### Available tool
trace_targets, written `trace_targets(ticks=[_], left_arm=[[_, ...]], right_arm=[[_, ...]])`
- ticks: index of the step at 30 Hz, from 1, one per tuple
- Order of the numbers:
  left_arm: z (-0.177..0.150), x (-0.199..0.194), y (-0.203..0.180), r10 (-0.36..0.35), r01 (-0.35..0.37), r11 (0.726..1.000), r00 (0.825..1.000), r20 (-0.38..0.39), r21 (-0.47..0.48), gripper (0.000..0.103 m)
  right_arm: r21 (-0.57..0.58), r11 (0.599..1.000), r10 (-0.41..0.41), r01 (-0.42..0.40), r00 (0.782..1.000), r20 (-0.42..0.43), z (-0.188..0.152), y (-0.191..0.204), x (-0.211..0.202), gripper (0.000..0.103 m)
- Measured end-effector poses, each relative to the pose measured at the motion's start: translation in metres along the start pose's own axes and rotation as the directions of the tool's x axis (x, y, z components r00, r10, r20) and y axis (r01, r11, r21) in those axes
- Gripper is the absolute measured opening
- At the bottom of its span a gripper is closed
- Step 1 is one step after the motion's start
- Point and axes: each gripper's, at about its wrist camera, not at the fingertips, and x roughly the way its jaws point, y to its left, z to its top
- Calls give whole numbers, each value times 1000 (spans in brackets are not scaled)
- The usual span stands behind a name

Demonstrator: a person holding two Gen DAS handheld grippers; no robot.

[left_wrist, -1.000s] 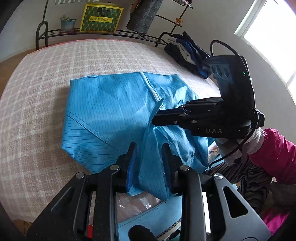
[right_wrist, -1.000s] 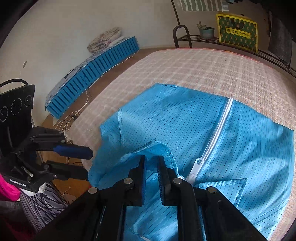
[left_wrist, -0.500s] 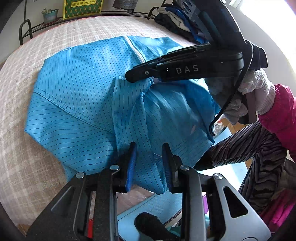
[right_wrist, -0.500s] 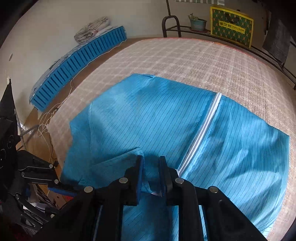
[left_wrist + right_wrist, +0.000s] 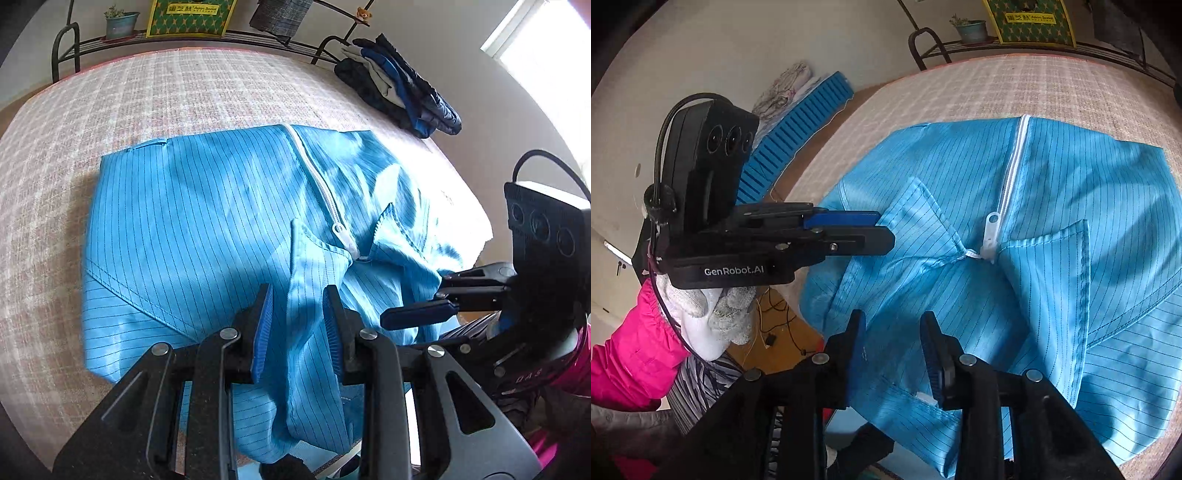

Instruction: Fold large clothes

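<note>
A large blue garment (image 5: 192,229), finely pinstriped, lies on the checked bed cover (image 5: 129,103) at its near edge, front side up. A white zipper (image 5: 317,184) runs down the garment's middle from the far hem to a pull (image 5: 991,229) close to the collar. The two collar flaps are turned outward on either side of the pull. The half left of the zipper lies flat and smooth; the half right of it is rumpled. The near part of the garment hangs over the bed edge.

The left gripper (image 5: 297,317) holds a gathered fold of fabric just on the near side of the collar; the cloth fills the gap between its blue pads (image 5: 263,332), which pinch it. The right gripper (image 5: 894,350) sits over the fabric on the near side of the zipper pull; its jaws are opening, the pads stand apart with cloth lying between them, unpressed.

Compared with half a second ago, the right gripper has let go of the bunched collar it was clamping and has drawn off toward the right of the zipper, while the left gripper keeps its pinch. The collar flaps, bunched then, now lie spread.
</note>
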Motion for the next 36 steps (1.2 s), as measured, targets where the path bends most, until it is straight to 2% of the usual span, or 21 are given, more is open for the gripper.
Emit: trace_targets(ticks=[4,8,9,10,11,13,14,17,19,23,26,27,28,31,33,36], left_arm=[[12,4,20,-113,113,986,994,3,-120,27],[19,1,20,-157,158,981,987,19,-116,27],[19,1,20,-161,163,980,987,19,-112,24],[19,2,19,-168,168,979,986,18,-114,10],[20,4,19,-171,171,978,985,12,-118,5],[18,5,17,-150,151,982,989,17,-112,3],[18,5,16,-132,133,986,991,20,-100,1],[21,8,16,-56,60,995,997,44,-83,0],[22,13,23,-38,42,993,998,41,-109,0],[22,25,24,-18,21,994,999,27,-108,0],[22,18,21,10,-9,995,1000,17,-101,0],[21,11,19,33,-30,996,999,30,-84,1],[20,2,17,51,-48,997,998,49,-67,1],[16,-21,14,55,-50,997,993,105,-54,4],[14,-29,15,28,-19,998,991,128,-68,4],[10,-29,12,20,-12,998,992,121,-69,4]], right_arm=[[76,995,61,-62,998,8,3,-8,17,34],[81,995,55,-56,998,12,8,-9,27,32],[83,995,55,-56,998,10,8,-9,29,30],[86,994,60,-60,998,10,9,-9,31,25],[90,993,73,-73,997,12,10,-9,33,20],[97,991,90,-91,996,19,12,-7,37,1],[98,991,83,-86,996,30,11,-7,35,0],[90,992,77,-84,994,76,7,1,27,0],[46,997,63,-68,993,104,5,9,20,0],[47,997,51,-54,996,68,-1,8,24,0],[59,993,102,-105,993,51,1,3,3,13],[40,993,106,-110,991,81,-1,3,-13,25],[13,995,92,-95,989,114,-3,2,-31,27],[-24,999,-29,34,985,172,-8,-7,-71,27],[4,996,-88,89,982,165,-6,-24,-79,27],[80,989,-139,127,978,157,-7,-50,-80,25]])
